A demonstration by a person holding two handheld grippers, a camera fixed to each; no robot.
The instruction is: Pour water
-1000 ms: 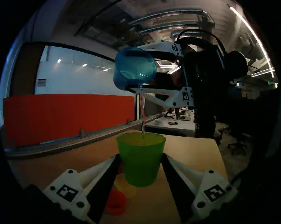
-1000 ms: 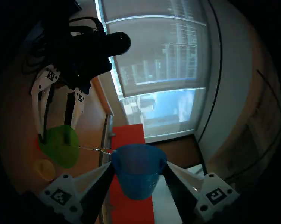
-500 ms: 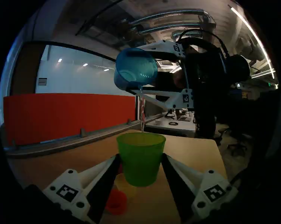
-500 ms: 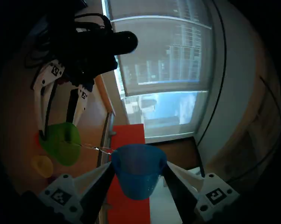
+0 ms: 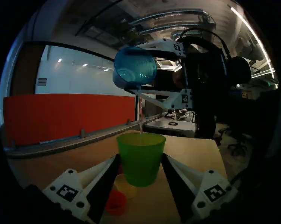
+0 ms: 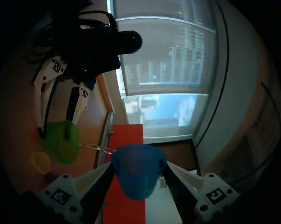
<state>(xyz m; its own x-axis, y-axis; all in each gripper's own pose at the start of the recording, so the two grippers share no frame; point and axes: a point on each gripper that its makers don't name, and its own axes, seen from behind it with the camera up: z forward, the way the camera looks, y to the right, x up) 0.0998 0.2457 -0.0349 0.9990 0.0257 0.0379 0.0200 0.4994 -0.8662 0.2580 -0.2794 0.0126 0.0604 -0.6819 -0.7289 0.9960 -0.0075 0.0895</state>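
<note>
As before, blue cup (image 5: pixel 135 68) over green cup (image 5: pixel 141 158)

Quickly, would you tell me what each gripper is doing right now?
Left gripper: closed on the green cup.
Right gripper: closed on the blue cup, pouring.

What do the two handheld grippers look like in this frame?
Both match: the left gripper and right gripper each have two white, wedge-shaped fingers with black inner faces and a square black-and-white tag near each finger's base. Behind the fingers sits a bulky black body with looping black cables.
</note>
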